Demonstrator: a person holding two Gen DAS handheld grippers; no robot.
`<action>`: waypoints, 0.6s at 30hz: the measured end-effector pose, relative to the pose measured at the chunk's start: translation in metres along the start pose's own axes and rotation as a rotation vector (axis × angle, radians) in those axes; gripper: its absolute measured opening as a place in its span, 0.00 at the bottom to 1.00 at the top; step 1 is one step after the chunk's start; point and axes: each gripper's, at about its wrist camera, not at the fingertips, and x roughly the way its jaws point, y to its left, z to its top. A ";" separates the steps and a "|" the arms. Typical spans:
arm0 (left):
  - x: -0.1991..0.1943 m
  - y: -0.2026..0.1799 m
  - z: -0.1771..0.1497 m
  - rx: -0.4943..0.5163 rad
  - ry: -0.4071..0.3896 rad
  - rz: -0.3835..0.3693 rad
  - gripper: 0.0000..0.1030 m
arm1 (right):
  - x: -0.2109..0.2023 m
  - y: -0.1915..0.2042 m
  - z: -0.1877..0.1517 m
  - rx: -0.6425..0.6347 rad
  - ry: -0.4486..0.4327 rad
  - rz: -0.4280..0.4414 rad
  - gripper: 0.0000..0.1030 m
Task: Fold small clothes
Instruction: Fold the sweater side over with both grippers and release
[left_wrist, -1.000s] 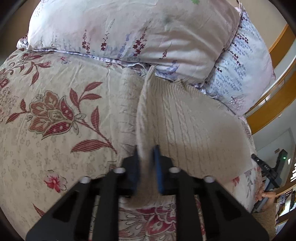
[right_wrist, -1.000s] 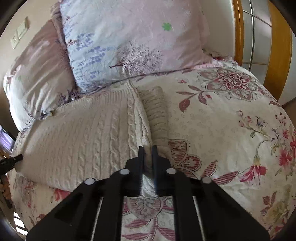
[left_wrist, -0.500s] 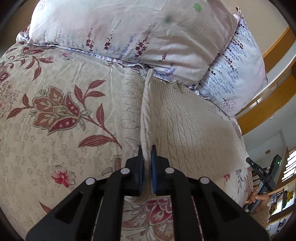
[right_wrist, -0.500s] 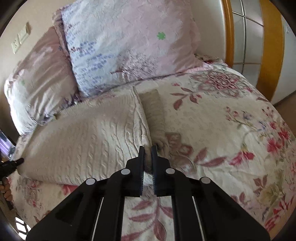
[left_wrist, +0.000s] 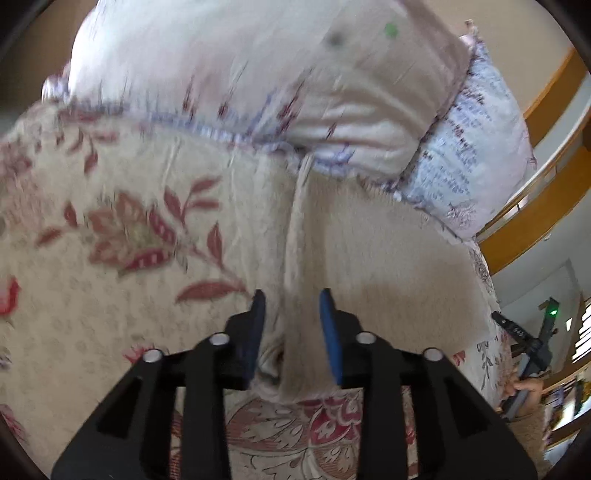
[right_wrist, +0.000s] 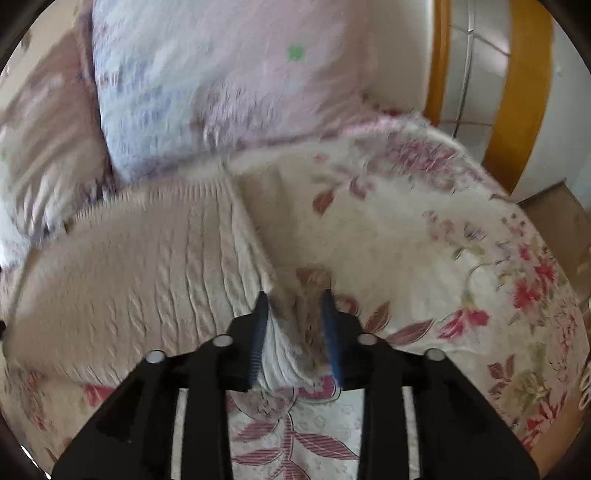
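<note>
**Grippers opening on a folded sweater**

Sweater (left_wrist: 388, 251) of cream cable knit lies on the bedspread (left_wrist: 110, 295), which is cream with red flowers and leaves. Its far end reaches the foot of two pillows (left_wrist: 258, 85) stacked against the head of the bed, and one long folded edge runs down the middle of both views toward the cameras.

The left gripper (left_wrist: 291, 317) points down at the near end of that folded edge. Its jaws are opening: the blue pads stand apart, and the thick fold of knit sits between them with a gap on each side, so nothing is pinched. The body of the sweater spreads to the right of this gripper, flat on the bed.

The right gripper (right_wrist: 293, 317) sits at the other near corner. Its jaws are opening too. The knit edge bunches up between the blue pads; the left pad lies just beside the cloth and may brush it, but the pads do not press on it. Here the body of the sweater (right_wrist: 147, 266) spreads to the left.

Both views are blurred. In the left view, at the far right edge past the bed, a hand (left_wrist: 528, 386) holds a dark handle, and a wooden bed frame (left_wrist: 535, 218) curves behind the pillows.
</note>
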 end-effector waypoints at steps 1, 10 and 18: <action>-0.003 -0.006 0.002 0.018 -0.021 -0.006 0.41 | -0.002 0.006 0.003 -0.009 -0.019 0.035 0.35; 0.030 -0.047 0.004 0.097 0.027 -0.008 0.46 | 0.035 0.059 0.001 -0.155 0.013 0.149 0.35; 0.046 -0.033 -0.002 0.039 0.064 -0.008 0.46 | 0.065 0.047 -0.012 -0.102 0.093 0.152 0.38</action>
